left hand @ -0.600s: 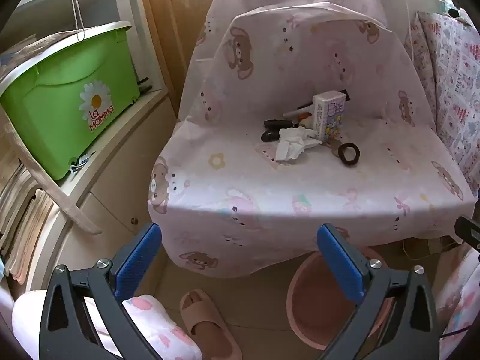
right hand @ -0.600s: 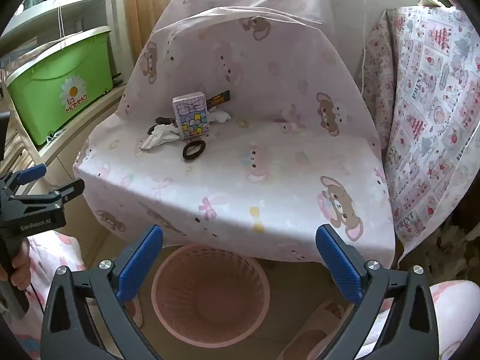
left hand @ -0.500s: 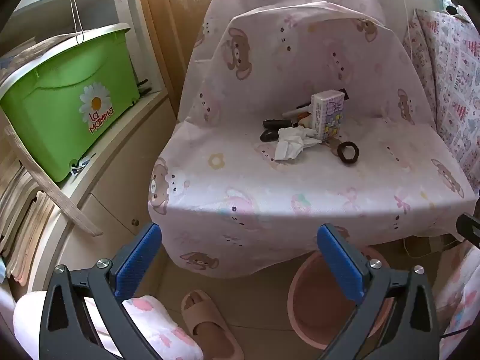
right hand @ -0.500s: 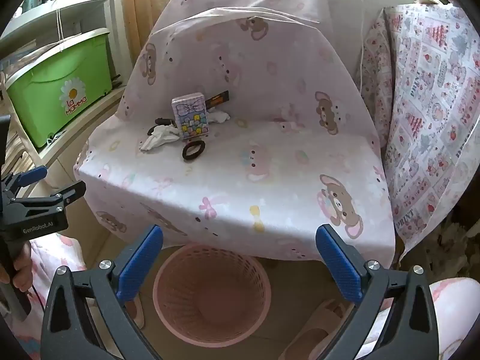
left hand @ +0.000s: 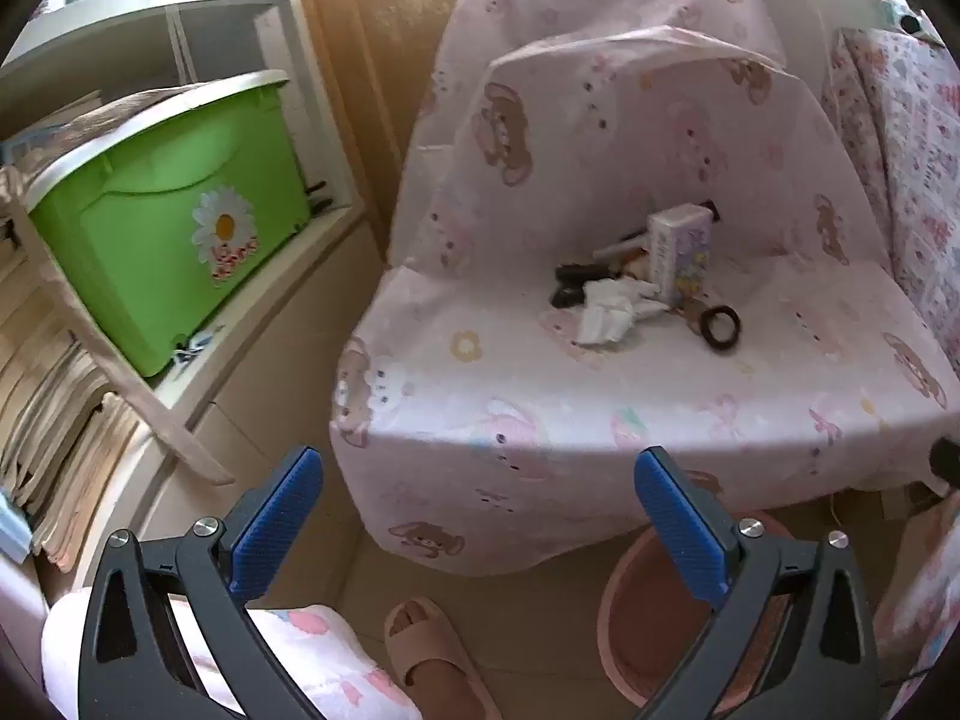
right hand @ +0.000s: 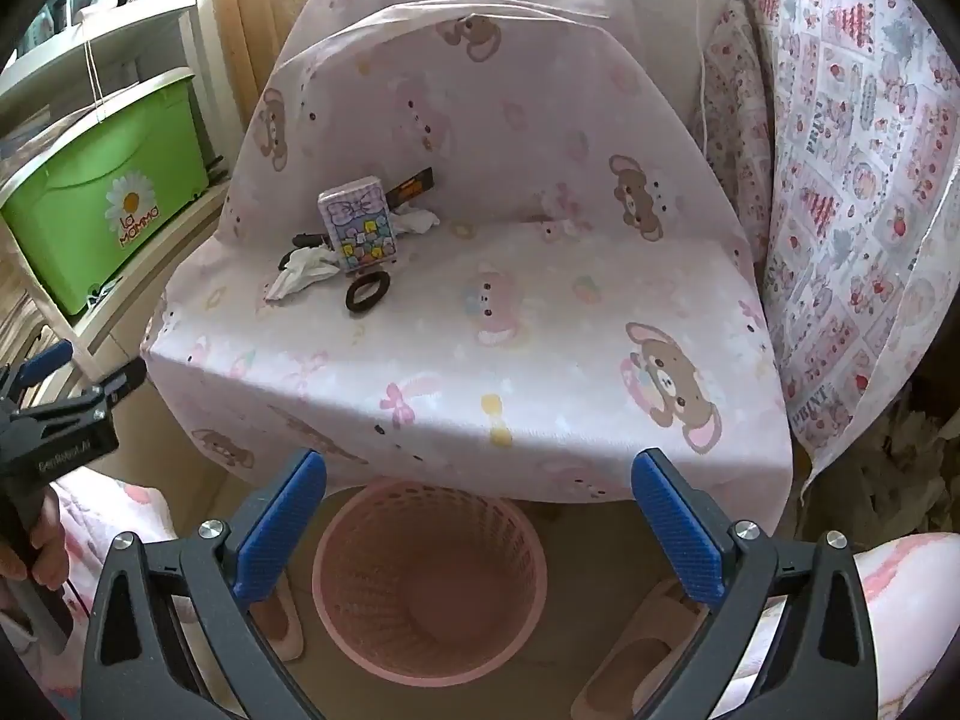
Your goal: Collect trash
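On the far left shelf, a green plastic bin [right hand: 108,204] is showing "LA MOMMA"; left tongs [left hand: 477,531] reading "GenRobot.AI" and right tongs [right hand: 477,531] are gaping wide, empty.

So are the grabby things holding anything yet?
No. The left hand-held gripper and right hand-held gripper are both open and empty; the tissue lies untouched on the chair.

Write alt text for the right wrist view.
Open right gripper hangs empty above a pink wastebasket on the floor. Beyond it, a chair draped in a bear-print sheet holds a crumpled tissue, patterned box and black ring.
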The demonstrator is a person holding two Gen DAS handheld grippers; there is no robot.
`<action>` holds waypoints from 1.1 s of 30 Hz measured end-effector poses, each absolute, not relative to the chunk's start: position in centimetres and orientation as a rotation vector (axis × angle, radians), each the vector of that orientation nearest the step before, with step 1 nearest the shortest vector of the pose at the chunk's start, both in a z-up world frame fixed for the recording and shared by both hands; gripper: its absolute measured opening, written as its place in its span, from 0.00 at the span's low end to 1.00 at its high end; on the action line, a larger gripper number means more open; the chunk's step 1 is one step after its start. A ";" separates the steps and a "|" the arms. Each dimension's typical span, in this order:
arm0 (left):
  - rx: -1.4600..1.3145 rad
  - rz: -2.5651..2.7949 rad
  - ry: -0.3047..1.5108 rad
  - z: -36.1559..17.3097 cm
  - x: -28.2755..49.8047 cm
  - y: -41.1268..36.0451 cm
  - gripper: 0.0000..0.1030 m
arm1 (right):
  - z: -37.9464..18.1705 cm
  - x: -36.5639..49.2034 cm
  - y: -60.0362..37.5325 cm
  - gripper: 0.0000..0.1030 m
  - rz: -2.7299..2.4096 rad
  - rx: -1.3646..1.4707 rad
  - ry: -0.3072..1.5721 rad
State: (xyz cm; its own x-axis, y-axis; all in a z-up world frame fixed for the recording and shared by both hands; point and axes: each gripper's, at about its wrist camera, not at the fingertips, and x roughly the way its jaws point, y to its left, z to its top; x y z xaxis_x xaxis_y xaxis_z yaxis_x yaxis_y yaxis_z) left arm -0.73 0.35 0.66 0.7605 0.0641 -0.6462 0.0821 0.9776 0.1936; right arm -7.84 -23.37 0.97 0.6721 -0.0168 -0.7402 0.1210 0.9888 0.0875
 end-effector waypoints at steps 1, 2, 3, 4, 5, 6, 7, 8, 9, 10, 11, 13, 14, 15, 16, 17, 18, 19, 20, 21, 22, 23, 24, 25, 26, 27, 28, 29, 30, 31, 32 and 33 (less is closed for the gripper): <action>0.214 -0.004 0.707 0.7 -0.7 0.5 1.00 | 0.9 -7.8 -23.2 1.00 -0.073 0.128 0.835; 0.209 0.000 0.711 0.8 -0.5 0.6 1.00 | 0.9 -7.8 -23.2 1.00 -0.068 0.123 0.837; 0.204 0.000 0.719 0.7 -0.3 0.8 1.00 | 0.8 -7.8 -23.1 1.00 -0.062 0.116 0.842; 0.197 -0.001 0.727 0.7 -0.2 0.9 1.00 | 0.7 -7.7 -22.9 1.00 -0.058 0.107 0.848; 0.194 -0.002 0.734 0.6 -0.1 0.9 1.00 | 0.6 -7.7 -22.8 1.00 -0.057 0.101 0.849; 0.192 -0.002 0.738 0.5 -0.1 0.9 1.00 | 0.6 -7.7 -22.7 1.00 -0.057 0.096 0.849; 0.191 -0.001 0.739 0.5 0.0 1.0 1.00 | 0.6 -7.7 -22.5 1.00 -0.058 0.089 0.845; 0.194 0.000 0.737 0.5 -0.1 0.9 1.00 | 0.6 -7.8 -22.5 1.00 -0.061 0.084 0.840; 0.198 0.002 0.734 0.5 -0.1 0.8 1.00 | 0.7 -7.8 -22.4 1.00 -0.063 0.081 0.834; 0.201 0.004 0.731 0.6 -0.1 0.7 1.00 | 0.7 -7.8 -22.3 1.00 -0.064 0.080 0.831; 0.205 0.004 0.728 0.6 -0.1 0.7 1.00 | 0.7 -7.8 -22.3 1.00 -0.060 0.080 0.833; 0.207 0.005 0.728 0.5 -0.1 0.7 1.00 | 0.6 -7.7 -22.2 1.00 -0.054 0.080 0.841; 0.205 0.005 0.730 0.5 -0.1 0.8 1.00 | 0.6 -7.6 -22.1 1.00 -0.052 0.078 0.844; 0.203 0.004 0.732 0.4 0.0 0.8 1.00 | 0.5 -7.6 -22.1 1.00 -0.052 0.075 0.846; 0.202 0.003 0.735 0.4 0.0 0.9 1.00 | 0.5 -7.6 -22.0 1.00 -0.054 0.072 0.846; 0.202 0.005 0.736 0.4 0.0 0.9 0.99 | 0.6 -7.6 -22.0 1.00 -0.055 0.070 0.844; 0.205 0.009 0.734 0.4 0.0 0.9 0.99 | 0.6 -7.6 -22.0 1.00 -0.058 0.069 0.840; 0.209 0.013 0.728 0.5 0.0 0.8 1.00 | 0.7 -7.7 -22.0 1.00 -0.060 0.070 0.836; 0.212 0.013 0.720 0.6 -0.1 0.8 1.00 | 0.7 -7.8 -21.9 1.00 -0.058 0.071 0.831; 0.213 0.012 0.715 0.6 -0.1 0.8 1.00 | 0.8 -7.8 -21.9 1.00 -0.054 0.072 0.830; 0.212 0.013 0.710 0.7 -0.2 0.9 0.99 | 0.8 -7.8 -21.9 1.00 -0.051 0.071 0.830; 0.211 0.014 0.708 0.8 -0.2 0.9 0.99 | 0.7 -7.8 -21.9 1.00 -0.053 0.066 0.831; 0.209 0.014 0.709 0.8 -0.2 1.0 1.00 | 0.7 -7.8 -21.8 1.00 -0.056 0.063 0.832; 0.208 0.013 0.712 0.7 -0.2 1.0 1.00 | 0.7 -7.8 -21.8 1.00 -0.057 0.060 0.833; 0.207 0.013 0.714 0.7 -0.2 1.0 1.00 | 0.7 -7.8 -21.8 1.00 -0.057 0.059 0.834; 0.207 0.014 0.714 0.7 -0.2 1.1 1.00 | 0.7 -7.8 -21.8 1.00 -0.057 0.058 0.834; 0.208 0.016 0.712 0.7 -0.2 1.1 1.00 | 0.7 -7.8 -21.7 1.00 -0.058 0.057 0.834; 0.210 0.017 0.710 0.8 -0.2 1.1 1.00 | 0.7 -7.8 -21.8 1.00 -0.060 0.056 0.835; 0.212 0.017 0.709 0.8 -0.2 1.1 1.00 | 0.7 -7.8 -21.8 1.00 -0.060 0.056 0.836; 0.213 0.018 0.709 0.8 -0.3 1.2 1.00 | 0.7 -7.7 -21.8 1.00 -0.062 0.056 0.838; 0.212 0.018 0.709 0.8 -0.3 1.2 1.00 | 0.6 -7.7 -21.9 1.00 -0.063 0.058 0.839; 0.212 0.017 0.710 0.8 -0.3 1.2 1.00 | 0.6 -7.7 -21.9 1.00 -0.064 0.060 0.841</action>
State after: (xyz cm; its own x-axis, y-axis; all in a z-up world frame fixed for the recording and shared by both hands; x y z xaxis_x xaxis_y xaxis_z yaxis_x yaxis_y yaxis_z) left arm -0.32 1.23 0.75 0.7592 0.0874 -0.6450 0.0561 0.9785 0.1986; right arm -7.70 -21.92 0.60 0.6652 -0.0329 -0.7460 0.0805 0.9964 0.0279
